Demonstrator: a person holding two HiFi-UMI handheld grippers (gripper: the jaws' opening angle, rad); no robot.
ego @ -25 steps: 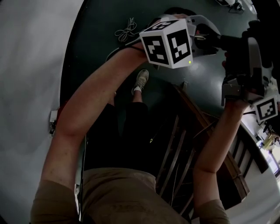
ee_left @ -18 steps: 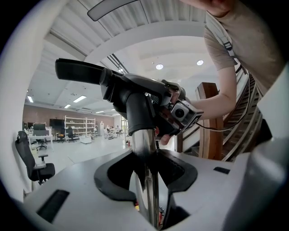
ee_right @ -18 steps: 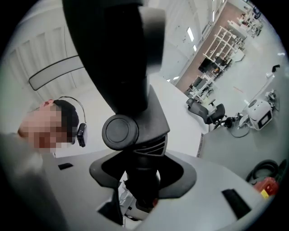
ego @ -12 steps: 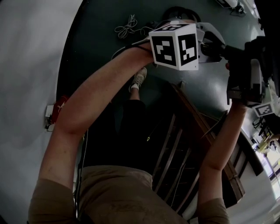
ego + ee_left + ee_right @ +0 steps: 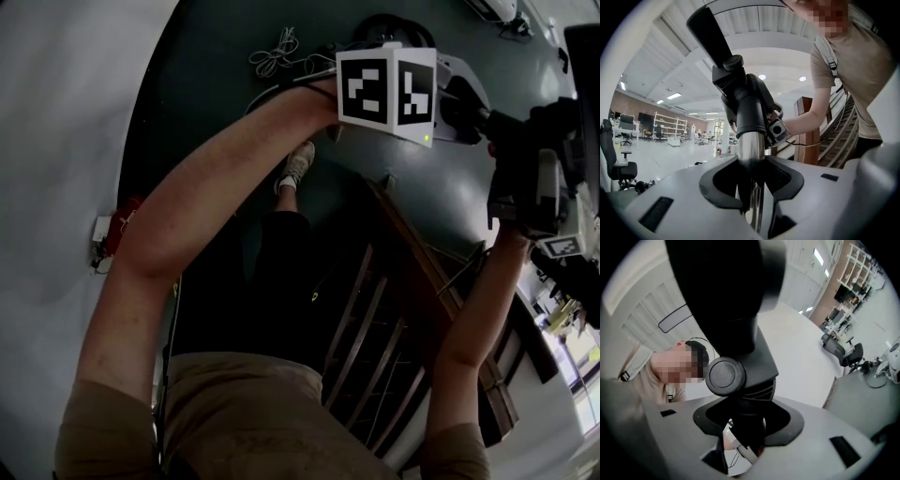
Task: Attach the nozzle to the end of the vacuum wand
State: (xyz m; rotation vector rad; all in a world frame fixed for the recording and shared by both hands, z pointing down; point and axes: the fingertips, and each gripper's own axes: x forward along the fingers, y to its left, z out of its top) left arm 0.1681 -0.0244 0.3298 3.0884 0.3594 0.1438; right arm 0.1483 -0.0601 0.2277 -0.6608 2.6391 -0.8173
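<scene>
The vacuum wand's shiny metal tube [image 5: 750, 149] runs up between the jaws of my left gripper [image 5: 753, 199]. Those jaws have just been closing and press on the tube. A black nozzle [image 5: 740, 101] sits over the tube's top end and slants up to the left. In the right gripper view the same black nozzle [image 5: 737, 369], with a round knob on its side, fills the frame. My right gripper [image 5: 740, 439] is shut on its narrow neck. In the head view the left gripper [image 5: 466, 101] and right gripper [image 5: 521, 141] face each other at the upper right, held high above the floor.
A dark wooden stair railing [image 5: 394, 309] stands below my arms. A coiled cable [image 5: 277, 56] lies on the dark floor, near the person's shoe [image 5: 298, 169]. A red and white object [image 5: 111, 239] sits at the left wall. An office chair [image 5: 616, 159] stands far off.
In the head view both grippers have drifted right, with the wand and nozzle between them. The left marker cube has turned and risen a little. The right gripper has swung further toward the frame's edge.
</scene>
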